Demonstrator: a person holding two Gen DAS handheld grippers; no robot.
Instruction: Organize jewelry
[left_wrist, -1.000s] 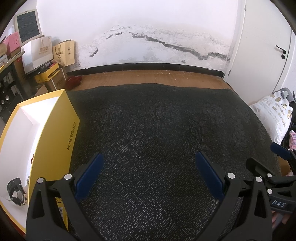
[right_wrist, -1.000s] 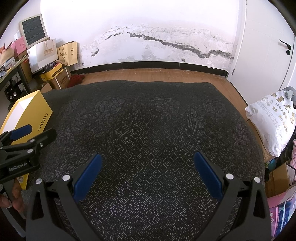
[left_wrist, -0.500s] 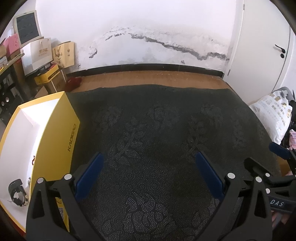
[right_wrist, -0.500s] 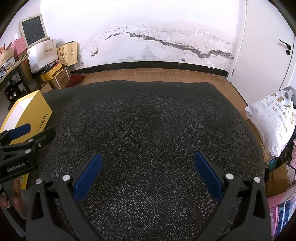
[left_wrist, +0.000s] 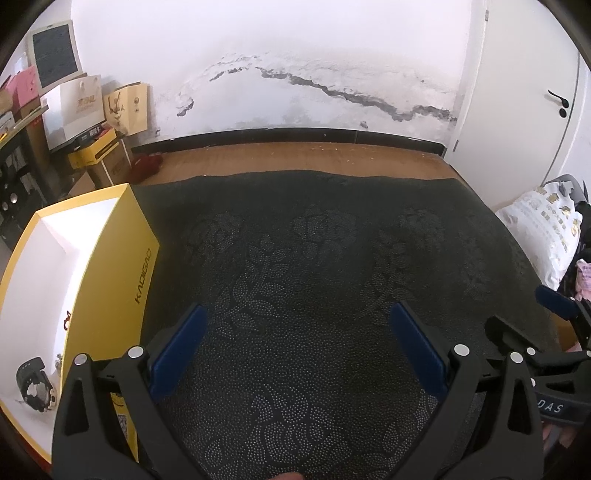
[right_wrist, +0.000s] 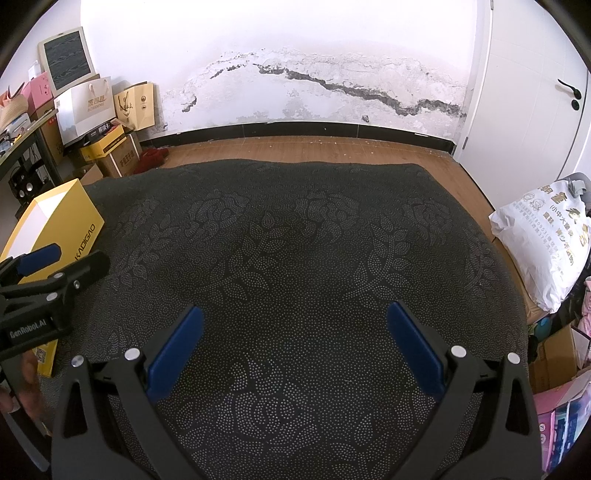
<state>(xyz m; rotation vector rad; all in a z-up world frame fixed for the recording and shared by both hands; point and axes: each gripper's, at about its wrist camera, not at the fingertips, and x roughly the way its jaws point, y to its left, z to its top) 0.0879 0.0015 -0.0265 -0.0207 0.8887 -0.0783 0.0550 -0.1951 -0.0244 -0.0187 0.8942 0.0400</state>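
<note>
A yellow box (left_wrist: 110, 266) with a white inside stands open at the left of the dark patterned cloth (left_wrist: 314, 277). A black watch (left_wrist: 35, 384) lies in its near corner, with a small red-and-gold piece (left_wrist: 67, 320) further in. My left gripper (left_wrist: 295, 347) hovers open over the cloth just right of the box, nothing between its blue pads. My right gripper (right_wrist: 293, 345) is open too, over the middle of the cloth (right_wrist: 295, 258). The yellow box (right_wrist: 55, 236) shows at far left in the right wrist view, partly behind the left gripper's side.
Cardboard boxes and paper bags (right_wrist: 107, 110) are stacked along the left wall. A white printed sack (right_wrist: 543, 243) lies off the cloth's right edge, with boxes (right_wrist: 557, 354) below it. Wooden floor (right_wrist: 314, 151) runs behind the cloth, and a white door (right_wrist: 535, 92) stands at the right.
My left gripper has drifted slightly, so the yellow box sits a little lower and nearer in its view. The right wrist view is almost unchanged.
</note>
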